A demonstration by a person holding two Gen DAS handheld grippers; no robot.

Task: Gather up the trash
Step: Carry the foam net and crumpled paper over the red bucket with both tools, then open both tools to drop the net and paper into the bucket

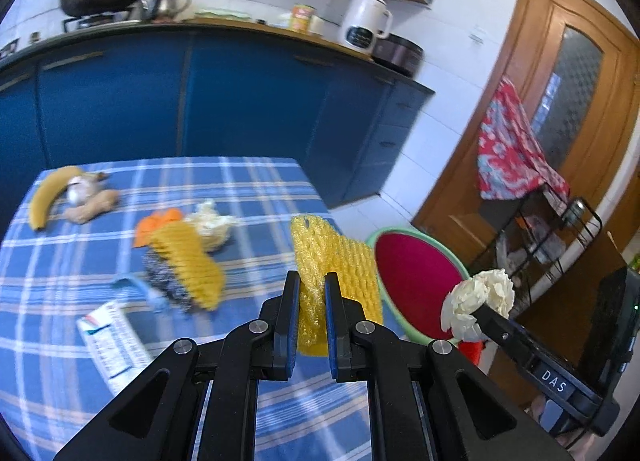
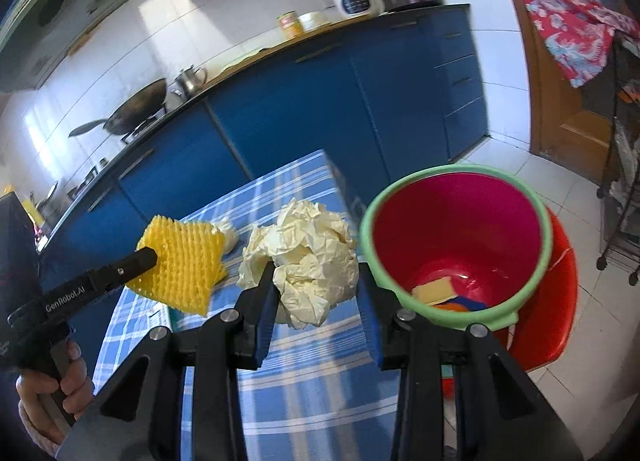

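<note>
1. The left gripper (image 1: 312, 293) is clamped on a yellow foam net (image 1: 332, 261), which hangs above the right edge of the desk (image 1: 248, 189), near the bucket; the right gripper (image 2: 316, 285) is closed around a crumpled paper ball (image 2: 308, 257), held just beside the rim of the red bucket (image 2: 452, 173) with the green lip.
2. The bucket stands on a red stool (image 2: 560, 293) off the desk's edge; some flat scraps, one pale yellow, one orange and one blue, already lie at its bottom, so part of the collecting looks done.
3. Neither held piece is over the opening yet; both drops are still to come.
4. Left on the desk: a second yellow foam net (image 1: 188, 265) on a dark speckled wrapper, an orange scrap (image 1: 156, 225), another pale crumpled wad (image 1: 212, 225), a light blue strip and a printed carton (image 1: 112, 341); the blur makes the smaller bits hard to name.
5. A banana (image 1: 48, 193) and what may be ginger and garlic sit at the far corner; these are probably food, not trash.
6. My reading: roughly the middle of the job, with several more trips needed.
</note>
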